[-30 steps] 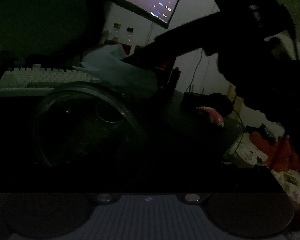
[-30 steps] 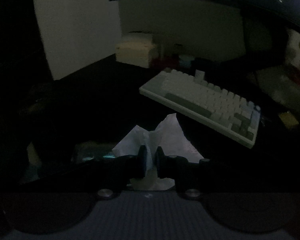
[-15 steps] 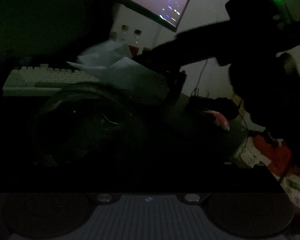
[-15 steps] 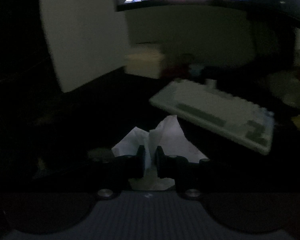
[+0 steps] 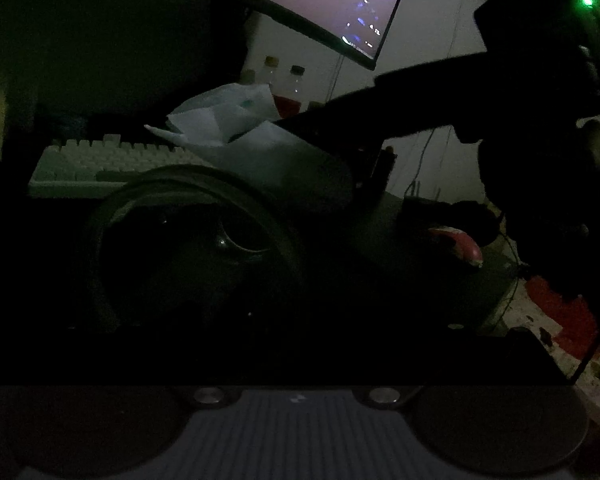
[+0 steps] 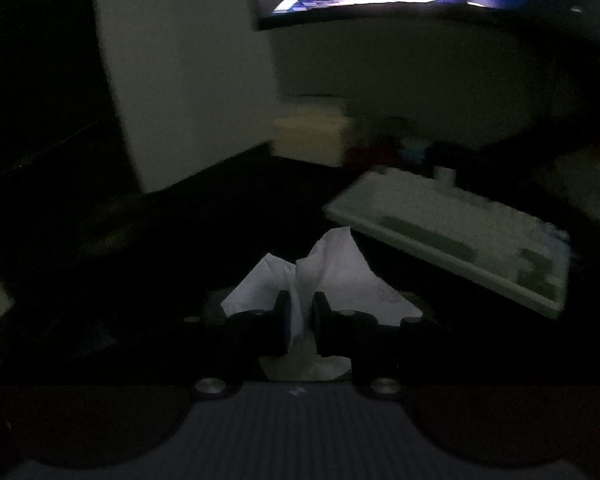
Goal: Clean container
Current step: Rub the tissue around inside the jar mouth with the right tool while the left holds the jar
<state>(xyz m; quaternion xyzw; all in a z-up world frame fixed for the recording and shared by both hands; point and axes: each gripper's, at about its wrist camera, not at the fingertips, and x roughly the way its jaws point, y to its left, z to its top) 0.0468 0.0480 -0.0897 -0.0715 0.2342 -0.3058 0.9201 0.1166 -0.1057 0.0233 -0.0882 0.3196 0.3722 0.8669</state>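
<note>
Container [image 5: 196,248] rim under tissue [image 5: 260,148], right tool [image 6: 300,316] pinching tissue, left tool unreadable

1. The right gripper [image 6: 301,316] points forward and downward, its two dark fingers [image 6: 278,320] drawn close together and pinching a white tissue [image 6: 332,276].
2. From the left wrist view it reaches in from the right, a dark sloping silhouette [image 5: 380,120].
3. The left gripper's fingers are lost in darkness.
</note>
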